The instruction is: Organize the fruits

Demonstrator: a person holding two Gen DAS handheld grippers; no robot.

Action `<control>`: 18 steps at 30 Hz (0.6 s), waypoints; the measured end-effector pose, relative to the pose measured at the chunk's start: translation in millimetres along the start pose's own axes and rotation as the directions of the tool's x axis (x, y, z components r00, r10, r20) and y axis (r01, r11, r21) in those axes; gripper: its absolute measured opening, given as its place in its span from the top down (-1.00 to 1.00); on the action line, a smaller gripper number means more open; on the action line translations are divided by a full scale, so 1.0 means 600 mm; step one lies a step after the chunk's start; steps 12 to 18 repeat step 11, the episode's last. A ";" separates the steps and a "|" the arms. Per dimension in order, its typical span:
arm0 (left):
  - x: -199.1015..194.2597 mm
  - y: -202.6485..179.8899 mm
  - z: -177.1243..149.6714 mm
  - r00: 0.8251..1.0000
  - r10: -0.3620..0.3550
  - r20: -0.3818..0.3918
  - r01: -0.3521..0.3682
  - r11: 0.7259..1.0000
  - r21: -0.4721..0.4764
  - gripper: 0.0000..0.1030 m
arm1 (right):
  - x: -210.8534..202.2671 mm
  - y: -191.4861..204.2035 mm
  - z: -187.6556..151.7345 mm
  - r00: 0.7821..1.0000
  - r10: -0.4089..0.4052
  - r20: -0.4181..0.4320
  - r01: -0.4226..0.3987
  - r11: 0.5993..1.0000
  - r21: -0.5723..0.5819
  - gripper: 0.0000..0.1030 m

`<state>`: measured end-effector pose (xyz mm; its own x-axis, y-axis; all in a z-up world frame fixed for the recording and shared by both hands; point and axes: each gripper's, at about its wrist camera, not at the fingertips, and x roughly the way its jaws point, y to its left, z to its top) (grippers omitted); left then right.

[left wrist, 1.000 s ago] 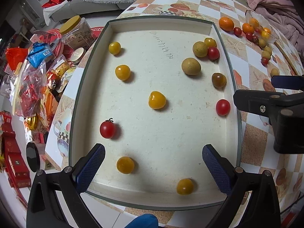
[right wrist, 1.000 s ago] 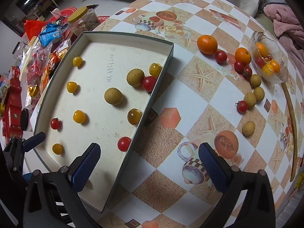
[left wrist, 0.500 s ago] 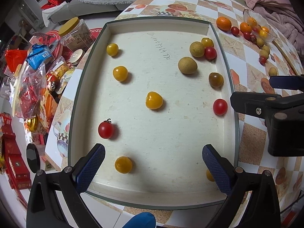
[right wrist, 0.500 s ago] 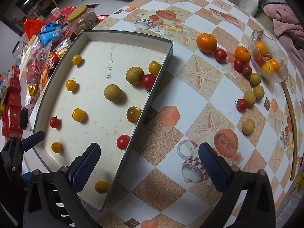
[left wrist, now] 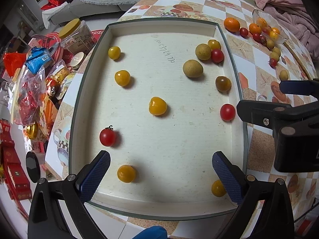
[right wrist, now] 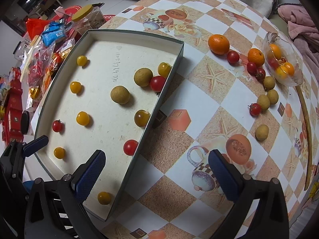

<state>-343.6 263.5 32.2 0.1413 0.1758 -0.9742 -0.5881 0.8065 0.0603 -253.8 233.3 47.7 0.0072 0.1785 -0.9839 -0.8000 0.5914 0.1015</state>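
Note:
A shallow white tray holds several yellow and red cherry tomatoes and two longans. My left gripper is open and empty over the tray's near end, with a yellow tomato between its fingers and another by its right finger. My right gripper is open and empty above the tray's right wall and the table. More fruit lies loose on the table: an orange, red tomatoes, longans, and a glass bowl with fruit.
Snack bags and a yellow-lidded jar crowd the floor to the left of the table. A pink blanket lies at the far right. The right gripper's body shows beside the tray's right wall.
A yellow tomato has rolled along the tray's near wall toward the right corner. The left gripper's view has shifted slightly. Both grippers stay open.

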 end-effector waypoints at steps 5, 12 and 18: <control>0.001 0.007 0.003 1.000 -0.002 0.002 0.002 1.000 -0.015 -1.00 | 0.000 0.001 -0.001 1.000 -0.001 -0.001 0.001 1.000 -0.001 -1.00; -0.003 0.012 0.005 1.000 -0.006 0.024 0.006 1.000 -0.019 -1.00 | -0.001 0.007 -0.002 1.000 -0.009 -0.007 0.009 1.000 -0.010 -1.00; -0.003 0.012 0.005 1.000 -0.006 0.024 0.006 1.000 -0.019 -1.00 | -0.001 0.007 -0.002 1.000 -0.009 -0.007 0.009 1.000 -0.010 -1.00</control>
